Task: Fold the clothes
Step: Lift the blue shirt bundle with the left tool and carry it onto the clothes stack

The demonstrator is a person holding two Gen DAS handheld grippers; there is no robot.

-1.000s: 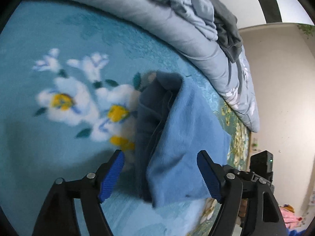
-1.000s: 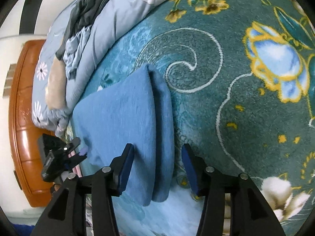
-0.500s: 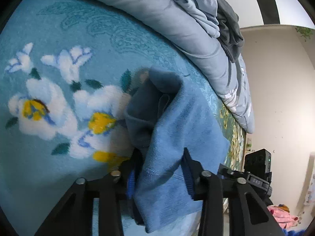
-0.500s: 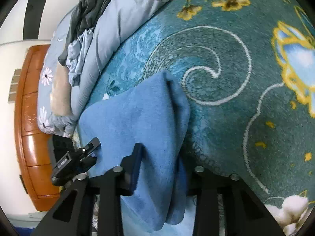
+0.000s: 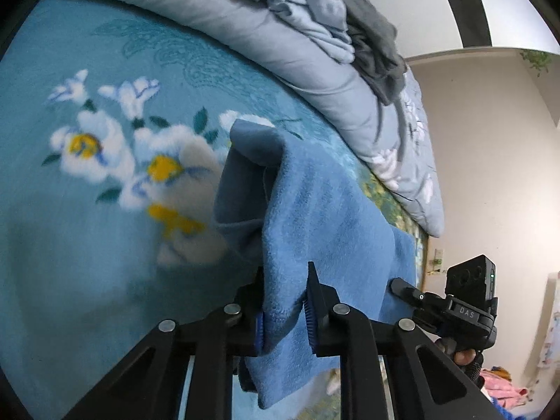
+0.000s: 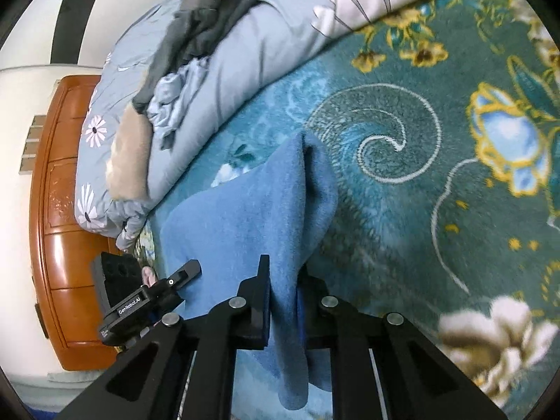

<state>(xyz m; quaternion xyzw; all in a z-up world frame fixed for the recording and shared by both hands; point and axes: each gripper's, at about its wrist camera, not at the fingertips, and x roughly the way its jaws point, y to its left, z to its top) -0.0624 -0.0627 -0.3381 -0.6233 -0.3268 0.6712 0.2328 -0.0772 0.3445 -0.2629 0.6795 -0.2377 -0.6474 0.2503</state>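
Note:
A blue fleece garment [image 5: 315, 217] lies folded on the teal floral blanket [image 5: 87, 245]. My left gripper [image 5: 285, 311] is shut on its near edge and holds it raised, with cloth hanging below the jaws. My right gripper [image 6: 283, 297] is shut on the other near corner of the same garment [image 6: 245, 217]. Each gripper shows in the other's view, the right one in the left wrist view [image 5: 465, 311], the left one in the right wrist view [image 6: 140, 297]. The garment's far fold rests on the blanket.
A rolled grey quilt [image 5: 280, 42] with crumpled grey clothes [image 5: 315, 3] on top lies along the far side of the bed. A wooden headboard [image 6: 56, 210] stands at the left in the right wrist view. A white wall [image 5: 490, 140] is beyond.
Both grippers went from open around the garment's near edge to shut on it. The gripped edge has lifted off the blanket.

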